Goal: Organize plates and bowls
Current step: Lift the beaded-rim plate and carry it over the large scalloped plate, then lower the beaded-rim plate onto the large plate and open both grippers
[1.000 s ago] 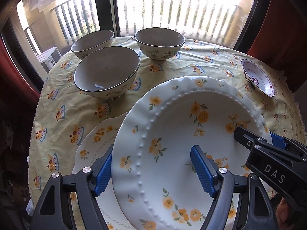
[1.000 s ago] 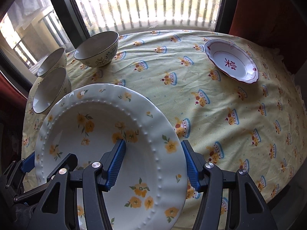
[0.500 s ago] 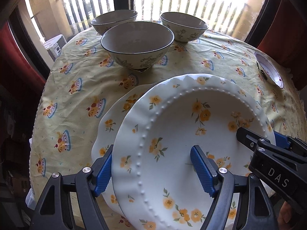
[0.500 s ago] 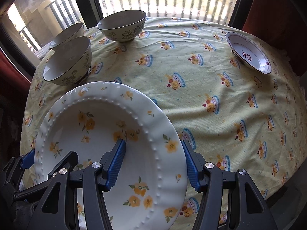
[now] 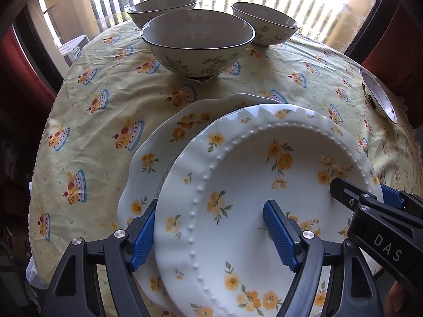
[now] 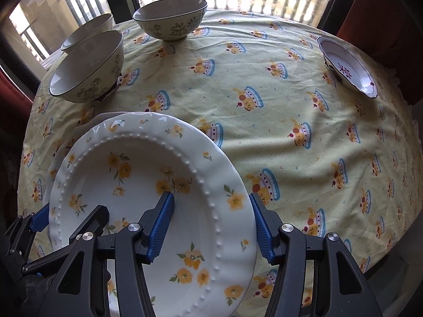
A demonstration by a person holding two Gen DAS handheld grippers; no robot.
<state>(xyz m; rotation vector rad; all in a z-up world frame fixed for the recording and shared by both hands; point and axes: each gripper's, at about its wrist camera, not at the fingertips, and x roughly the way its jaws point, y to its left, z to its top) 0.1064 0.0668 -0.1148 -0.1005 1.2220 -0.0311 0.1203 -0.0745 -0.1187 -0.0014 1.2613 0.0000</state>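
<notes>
Both tongs grip one flowered plate [image 5: 264, 185] by opposite rims: left gripper [image 5: 211, 235] lower centre of its view, right gripper [image 6: 211, 227] likewise. Two-sided hold keeps it level above the matching plate [image 5: 158, 142] on the tablecloth [image 6: 290, 105], apparently for stacking. Three bowls [image 5: 198, 42] wait upper frame.

Both the left gripper [image 5: 212, 233] and the right gripper [image 6: 212, 224] have black frames, ribbed blue pads, silver rivets; one bears "DAS", possibly a brand mark.
</notes>
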